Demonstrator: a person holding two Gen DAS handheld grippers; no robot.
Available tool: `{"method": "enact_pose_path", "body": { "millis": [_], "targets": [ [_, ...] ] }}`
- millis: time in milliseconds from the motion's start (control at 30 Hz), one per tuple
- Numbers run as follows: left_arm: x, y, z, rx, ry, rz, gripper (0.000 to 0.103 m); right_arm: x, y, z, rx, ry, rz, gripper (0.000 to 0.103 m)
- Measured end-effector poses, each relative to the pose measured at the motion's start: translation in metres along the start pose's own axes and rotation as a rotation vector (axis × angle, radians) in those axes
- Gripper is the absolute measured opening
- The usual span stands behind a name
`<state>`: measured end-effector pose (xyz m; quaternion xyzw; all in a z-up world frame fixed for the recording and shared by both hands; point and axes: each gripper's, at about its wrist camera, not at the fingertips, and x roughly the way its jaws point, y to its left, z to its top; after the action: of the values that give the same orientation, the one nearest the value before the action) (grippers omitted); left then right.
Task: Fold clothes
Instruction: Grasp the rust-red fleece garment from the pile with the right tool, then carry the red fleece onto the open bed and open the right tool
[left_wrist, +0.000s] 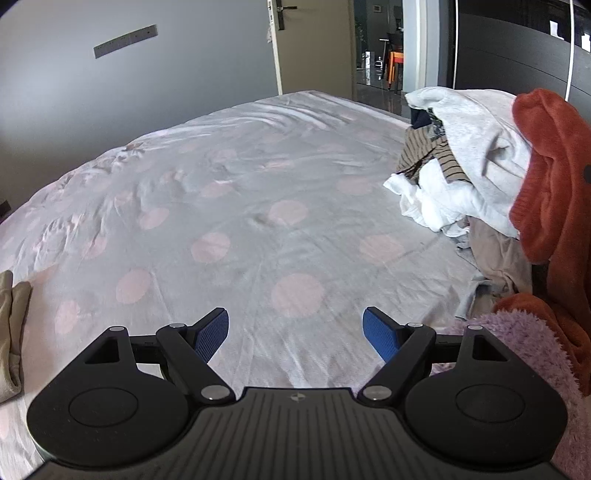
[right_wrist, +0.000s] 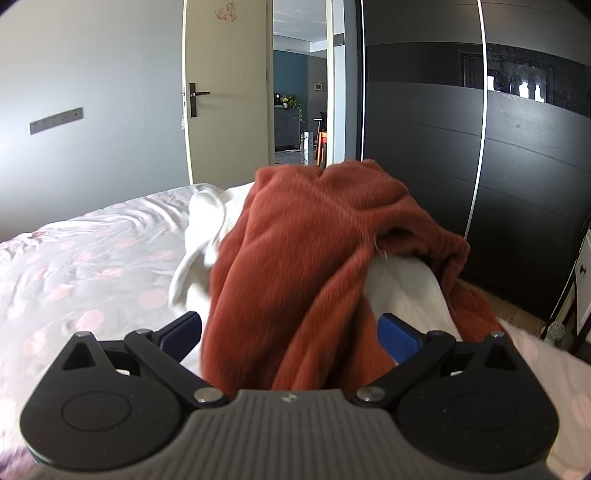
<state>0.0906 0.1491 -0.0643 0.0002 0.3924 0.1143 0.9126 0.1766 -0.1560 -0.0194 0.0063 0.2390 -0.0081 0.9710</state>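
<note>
While the heap of clothes (left_wrist: 476, 173) sits unfolded on the bed (left_wrist: 240, 192), left gripper (left_wrist: 295, 334) gapes wide and empty, right gripper (right_wrist: 290, 332) spreads wide around the rust sweater (right_wrist: 314, 240), folding barely begun.

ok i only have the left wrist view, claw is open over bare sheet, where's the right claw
Observer: The right claw is open with the rust-orange sweater hanging between its fingers, not yet pinched.
Operator: is the orange thing lying on top of anything on that side
Observer: Yes, it drapes over a white garment that shows to the right of it in the right wrist view.
Operator: anything behind the pile i should know about
Observer: A dark wardrobe with a white vertical trim line stands right behind it, and the room door beyond the bed is open.
</note>
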Motion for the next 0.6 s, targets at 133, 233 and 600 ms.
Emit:
{"method": "enact_pose_path", "body": {
  "millis": [133, 233, 600],
  "targets": [
    [0.010, 0.018, 0.002, -0.039, 0.029, 0.013, 0.080, 0.029, 0.002, 0.014, 0.007, 0.053, -0.007, 0.082],
    [0.012, 0.029, 0.001, -0.043, 0.040, 0.041, 0.080, 0.039, 0.006, 0.021, 0.006, 0.075, -0.023, 0.048],
    [0.007, 0.082, -0.014, -0.154, 0.057, 0.101, 0.080, -0.034, 0.045, 0.100, -0.108, -0.252, 0.032, 0.020]
  ]
}}
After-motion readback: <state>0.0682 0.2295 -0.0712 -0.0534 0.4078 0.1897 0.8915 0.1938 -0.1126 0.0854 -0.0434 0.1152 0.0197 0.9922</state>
